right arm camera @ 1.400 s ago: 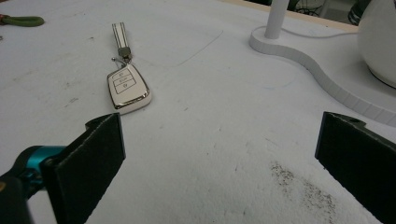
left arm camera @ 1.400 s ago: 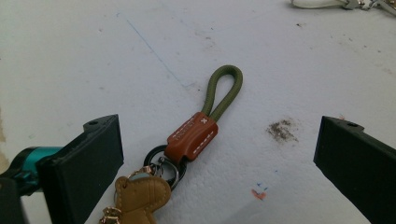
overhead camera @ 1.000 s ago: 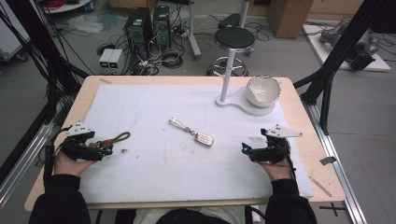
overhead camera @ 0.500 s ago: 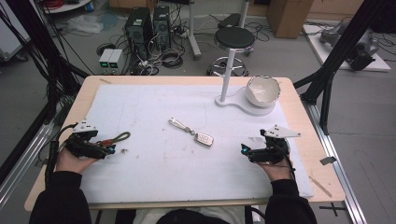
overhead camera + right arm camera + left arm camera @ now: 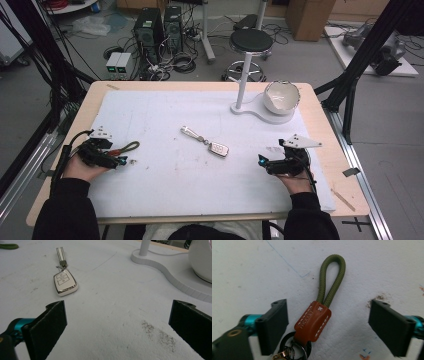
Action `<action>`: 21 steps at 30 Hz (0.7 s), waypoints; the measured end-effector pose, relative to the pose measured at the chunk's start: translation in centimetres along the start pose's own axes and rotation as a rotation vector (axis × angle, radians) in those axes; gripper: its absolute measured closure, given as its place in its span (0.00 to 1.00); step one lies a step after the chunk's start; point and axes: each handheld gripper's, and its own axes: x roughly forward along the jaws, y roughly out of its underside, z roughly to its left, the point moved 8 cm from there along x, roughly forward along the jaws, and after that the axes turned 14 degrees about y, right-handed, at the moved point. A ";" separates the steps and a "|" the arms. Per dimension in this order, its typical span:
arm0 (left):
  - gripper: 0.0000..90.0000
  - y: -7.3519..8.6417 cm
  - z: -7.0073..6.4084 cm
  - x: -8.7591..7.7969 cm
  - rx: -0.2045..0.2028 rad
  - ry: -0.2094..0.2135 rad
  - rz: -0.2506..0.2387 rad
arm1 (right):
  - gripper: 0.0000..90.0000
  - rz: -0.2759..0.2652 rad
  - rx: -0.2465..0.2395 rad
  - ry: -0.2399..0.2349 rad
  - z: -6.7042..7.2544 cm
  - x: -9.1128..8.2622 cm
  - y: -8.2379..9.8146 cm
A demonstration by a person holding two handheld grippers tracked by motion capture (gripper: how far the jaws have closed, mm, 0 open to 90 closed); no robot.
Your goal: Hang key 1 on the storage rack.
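The left claw [image 5: 327, 322] has just been closing: its two black jaws have drawn in on either side of the key strap [image 5: 317, 315], which lies between them, but bare table still shows on both sides of the brown leather tab, so nothing is gripped yet. The strap rests flat on the white table [image 5: 165, 195] at the near left, its green cord loop pointing away from the claw. I'd judge a pickup is starting. The right claw [image 5: 117, 322] sits wide open and empty at the near right, facing the car key [image 5: 64, 282] mid-table.
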 end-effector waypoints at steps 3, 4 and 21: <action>0.30 0.0 -0.1 -0.1 0.004 0.017 0.000 | 0.01 -0.001 0.002 0.005 -0.1 0.0 0.0; 0.32 0.1 -0.1 -0.2 0.008 0.014 0.006 | 0.01 -0.005 -0.003 0.003 -0.1 -0.1 0.0; 0.68 0.8 0.6 -0.8 -0.004 0.030 0.043 | 0.01 -0.001 -0.002 0.012 -0.3 -0.2 0.2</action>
